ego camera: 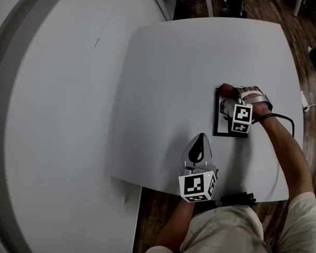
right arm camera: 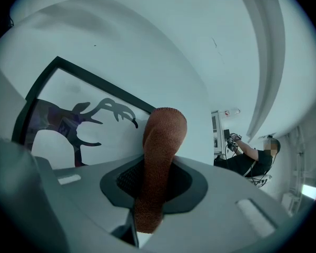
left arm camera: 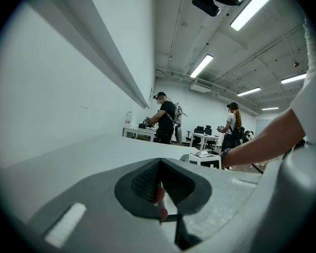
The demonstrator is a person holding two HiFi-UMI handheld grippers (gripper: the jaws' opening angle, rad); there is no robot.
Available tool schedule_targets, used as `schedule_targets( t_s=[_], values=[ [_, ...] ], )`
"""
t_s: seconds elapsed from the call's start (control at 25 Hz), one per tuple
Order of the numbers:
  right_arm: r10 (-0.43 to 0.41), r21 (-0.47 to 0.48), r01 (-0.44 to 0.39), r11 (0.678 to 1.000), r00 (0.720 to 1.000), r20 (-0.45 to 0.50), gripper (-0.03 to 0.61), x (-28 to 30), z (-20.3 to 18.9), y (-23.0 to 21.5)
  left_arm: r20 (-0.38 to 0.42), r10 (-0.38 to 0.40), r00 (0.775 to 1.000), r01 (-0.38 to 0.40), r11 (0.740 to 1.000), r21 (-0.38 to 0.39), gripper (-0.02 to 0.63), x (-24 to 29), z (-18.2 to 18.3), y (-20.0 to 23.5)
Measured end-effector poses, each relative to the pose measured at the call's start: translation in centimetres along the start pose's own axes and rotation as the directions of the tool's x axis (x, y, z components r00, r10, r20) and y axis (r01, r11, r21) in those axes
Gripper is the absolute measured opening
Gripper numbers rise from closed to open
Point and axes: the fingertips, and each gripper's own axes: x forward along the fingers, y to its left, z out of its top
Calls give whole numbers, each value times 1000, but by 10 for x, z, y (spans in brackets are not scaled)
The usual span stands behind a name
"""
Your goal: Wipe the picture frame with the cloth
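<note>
With the right gripper (ego camera: 230,93) clenched on the rust cloth (right arm camera: 158,157) and the left gripper (ego camera: 199,147) closed on nothing, I'd sweep flat, evenly across the picture frame (right arm camera: 92,80).

Grey left claw (ego camera: 200,139), black-white marker cube (ego camera: 197,187); apparently pale shirt (ego camera: 226,231).

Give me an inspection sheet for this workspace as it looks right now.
Surface: white table, bare apart from the job's things.
Job's things: picture frame lying flat, deer silhouette; brown cloth at its far edge.
Clutter: nothing seen.
Tools: right tool shut on the cloth; left tool shut, empty, near the table's front edge.
Cables: black cable trailing from the right tool.
Surroundings: white wall, wood floor, people at other tables.
</note>
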Motion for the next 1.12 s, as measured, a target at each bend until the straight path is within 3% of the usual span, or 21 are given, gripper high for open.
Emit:
schedule_targets(
  t_s=[0.48, 1.12],
  values=[
    [11, -87, -3, 996, 996, 91, 95, -48, 22, 50, 21, -12, 1000, 12, 1000, 17, 0, 2, 5, -8],
    [85, -141, -64, 988, 985, 152, 95, -114, 30, 122, 44, -30, 999, 29, 999, 27, 0, 3, 12, -12]
  ],
)
